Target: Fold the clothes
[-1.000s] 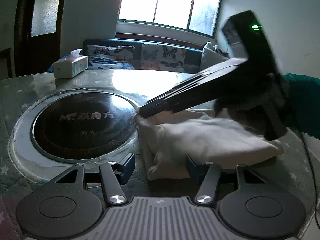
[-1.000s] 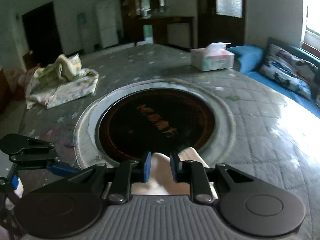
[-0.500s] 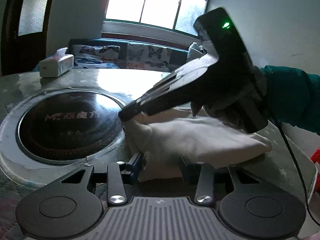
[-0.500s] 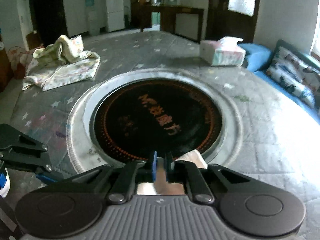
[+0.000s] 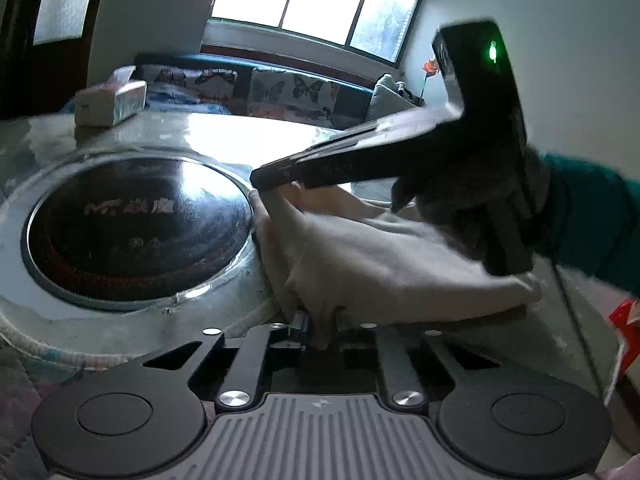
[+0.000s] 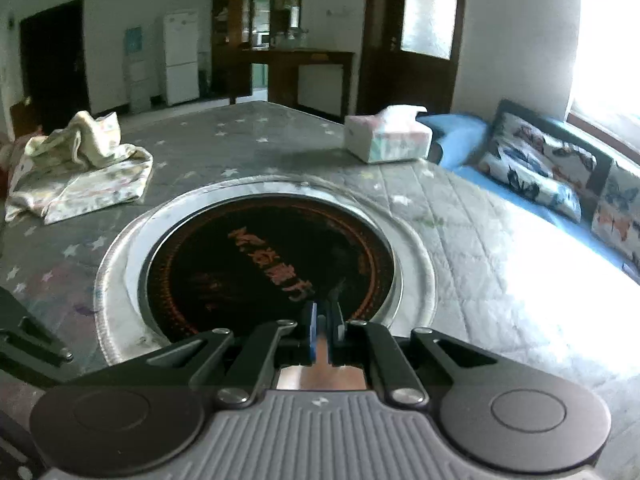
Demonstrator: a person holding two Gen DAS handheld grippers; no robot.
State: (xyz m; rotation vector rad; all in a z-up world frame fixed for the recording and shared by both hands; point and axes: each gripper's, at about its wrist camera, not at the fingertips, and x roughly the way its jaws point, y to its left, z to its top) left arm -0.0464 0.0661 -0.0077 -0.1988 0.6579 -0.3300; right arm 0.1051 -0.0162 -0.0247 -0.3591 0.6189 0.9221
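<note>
A folded cream garment (image 5: 380,264) lies on the table just right of the round black hob (image 5: 136,228). My left gripper (image 5: 322,326) is at its near edge. The jaws are closing, and a fold of the cloth is pinched between the pads. My right gripper (image 5: 260,178) reaches in from the right, held by a gloved hand with a teal sleeve (image 5: 588,220), its tip on the garment's far left corner. In the right wrist view that gripper (image 6: 323,320) is shut with a thin strip of cream cloth (image 6: 320,376) between its blue pads.
A tissue box (image 6: 388,140) stands at the table's far edge by the sofa with butterfly cushions (image 6: 540,176). A crumpled patterned cloth (image 6: 80,168) lies at the far left of the quilted table cover (image 6: 460,240). Something red (image 5: 624,332) shows at the right.
Both pairs of jaws have closed on the cream garment: the left on its near edge, the right on its far corner. The left view has drawn closer to the cloth.
</note>
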